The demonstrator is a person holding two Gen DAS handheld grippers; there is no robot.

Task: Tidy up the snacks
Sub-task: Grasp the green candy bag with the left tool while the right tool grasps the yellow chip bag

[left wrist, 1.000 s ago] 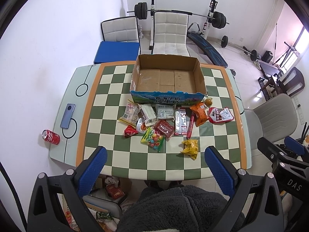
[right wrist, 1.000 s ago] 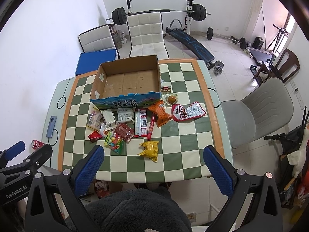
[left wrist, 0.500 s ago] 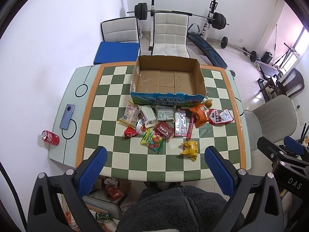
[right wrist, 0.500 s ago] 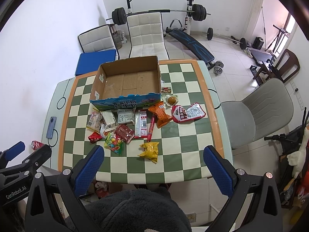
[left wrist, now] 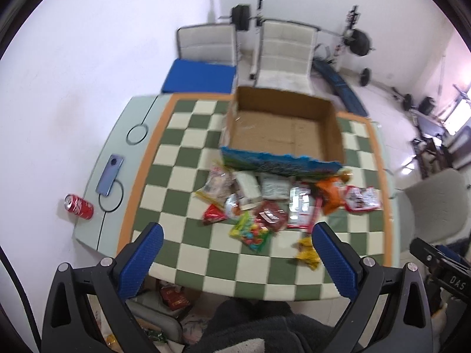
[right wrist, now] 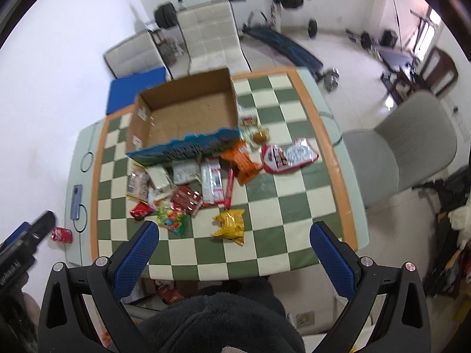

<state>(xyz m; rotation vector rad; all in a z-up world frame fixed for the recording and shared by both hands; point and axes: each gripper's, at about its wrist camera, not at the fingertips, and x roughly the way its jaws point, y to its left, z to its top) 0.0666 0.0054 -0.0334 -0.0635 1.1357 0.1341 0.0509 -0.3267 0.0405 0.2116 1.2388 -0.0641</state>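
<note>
From the left wrist camera, the left gripper (left wrist: 235, 256) hangs high above the near edge of the checkered tabletop (left wrist: 182, 253), its blue-padded fingers (left wrist: 141, 260) spread wide with nothing between them. An empty cardboard box (left wrist: 282, 131) sits at the far middle of the tabletop, its printed blue front wall facing the camera. Just in front of that wall lies a loose cluster of snacks: a clear packet (left wrist: 215, 184) at the left, a small red packet (left wrist: 214, 214), a bag of colourful candy (left wrist: 253, 235), a dark red packet (left wrist: 272, 216), an orange bag (left wrist: 331, 195) and a red-and-white bag (left wrist: 362, 198) at the right. A yellow bag (left wrist: 307, 253) lies apart, nearest the camera, just beside the right finger. On the pale left border of the tabletop rest a phone (left wrist: 110, 175) and a red soda can (left wrist: 79, 206) on its side. The view is somewhat blurred.

From the right wrist camera, the right gripper (right wrist: 234, 254) is likewise wide open and holds nothing, above the tabletop's near edge. The yellow bag (right wrist: 231, 226) lies between its fingers in the view, well below them. The box (right wrist: 184, 117) stands empty beyond the snack cluster, with the orange bag (right wrist: 243, 161) and red-and-white bag (right wrist: 290, 158) to its right front. The left gripper's black body (right wrist: 20, 250) shows at the left edge.
</note>
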